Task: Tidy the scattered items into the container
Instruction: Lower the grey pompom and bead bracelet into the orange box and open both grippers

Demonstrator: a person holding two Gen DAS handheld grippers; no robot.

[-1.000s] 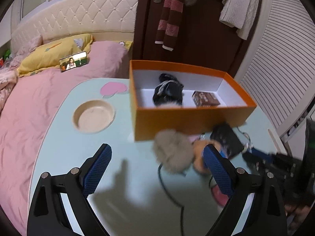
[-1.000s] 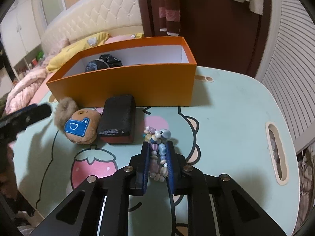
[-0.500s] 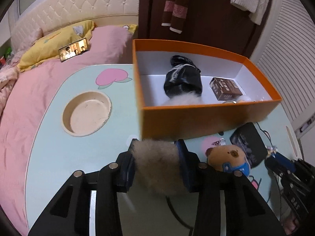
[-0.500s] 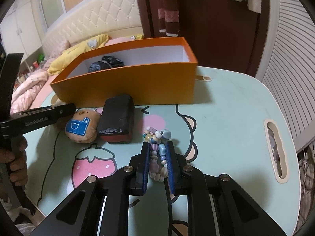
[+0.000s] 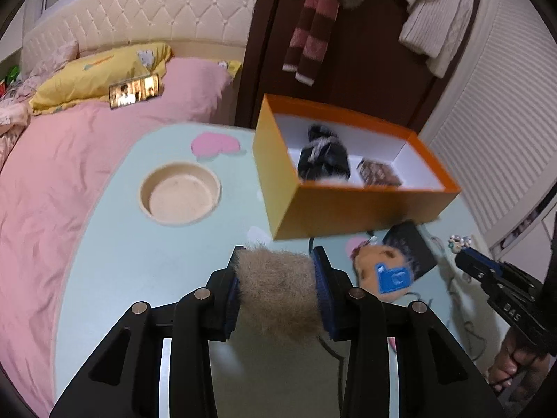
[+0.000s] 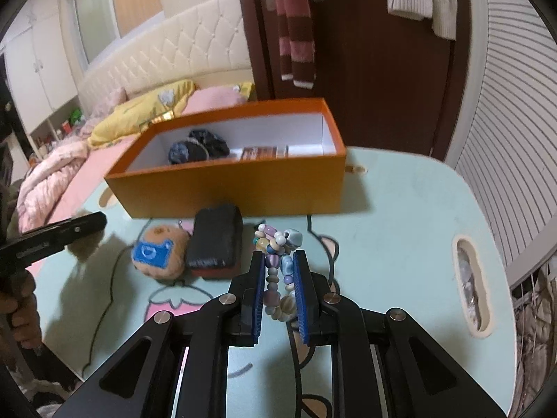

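Here both grippers carry a load, and the step in hand is judged to be the transfer toward the orange box (image 5: 351,205). The left gripper (image 5: 278,271) has its blue pads closed on a beige fur pom-pom (image 5: 278,296), the fur bulging above and below the pads; whether the pom-pom has cleared the table cannot be told from this angle. The right gripper (image 6: 277,271) is pinched narrow on a beaded bracelet (image 6: 276,271), whose upper beads stand above the fingertips while the lower loop hangs between the pads.

The orange box sits open at the far side of the mint-green cartoon table (image 6: 400,216) and already holds a black scrunchie-like bundle (image 5: 323,156) and a small brown packet (image 5: 379,174). A bear plush with a blue patch (image 6: 158,256) and a black pouch (image 6: 216,244) lie side by side just before the box's near wall, not yet collected. A round beige dish (image 5: 180,193) stands left of the box.

Both grippers point obliquely downward toward the table, the left one facing the box's near left corner, the right one facing its long near wall. The next move calls for raising each load above the near wall, carrying it over the white interior, and only then parting the pads; the pom-pom's trailing fur could catch the rim.
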